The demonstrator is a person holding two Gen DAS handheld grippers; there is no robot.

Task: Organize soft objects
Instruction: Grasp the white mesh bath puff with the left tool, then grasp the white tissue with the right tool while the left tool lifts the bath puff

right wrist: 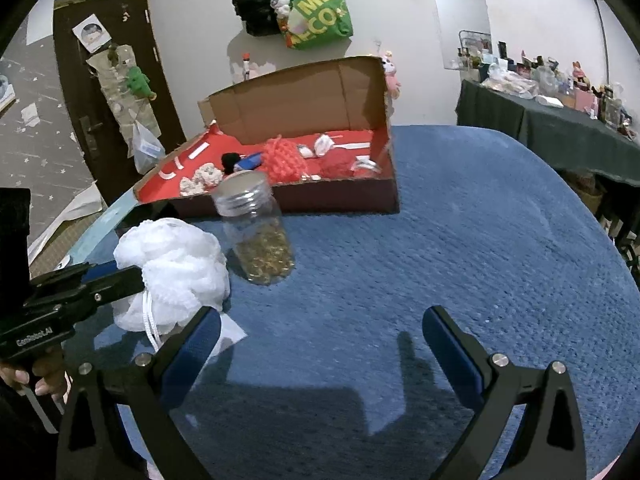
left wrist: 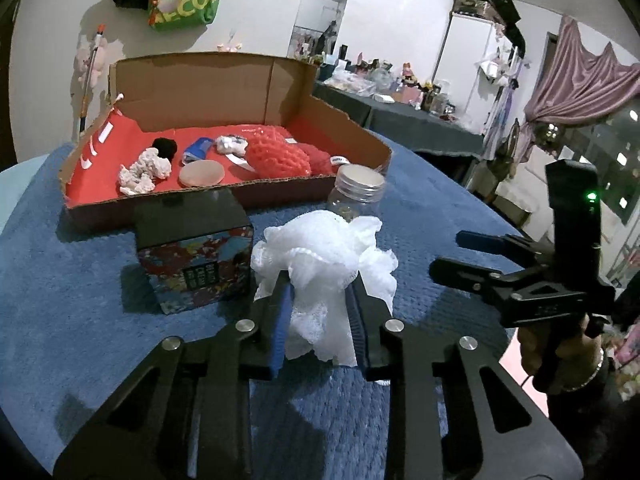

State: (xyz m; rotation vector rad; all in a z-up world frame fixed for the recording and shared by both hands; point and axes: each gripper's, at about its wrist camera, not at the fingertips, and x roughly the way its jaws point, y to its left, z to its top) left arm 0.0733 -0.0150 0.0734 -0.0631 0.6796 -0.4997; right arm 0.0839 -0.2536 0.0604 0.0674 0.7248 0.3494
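My left gripper (left wrist: 318, 292) is shut on a white mesh bath pouf (left wrist: 326, 264) and holds it just above the blue table cover. The right wrist view shows the pouf (right wrist: 176, 268) at the left with the left gripper (right wrist: 120, 276) clamped on it. My right gripper (right wrist: 320, 328) is open and empty over the cover; it also shows in the left wrist view (left wrist: 448, 254). The cardboard box (left wrist: 240, 84) with a red lining holds a red knitted item (left wrist: 276, 154), a white tuft (left wrist: 142, 170), a black pompom (left wrist: 165, 147) and other small soft things.
A clear jar with a silver lid (right wrist: 256, 236), part full of golden bits, stands beside the pouf. A patterned dark box (left wrist: 192, 252) sits left of the pouf, in front of the cardboard box. A cluttered dark table (right wrist: 560, 120) stands at the back right.
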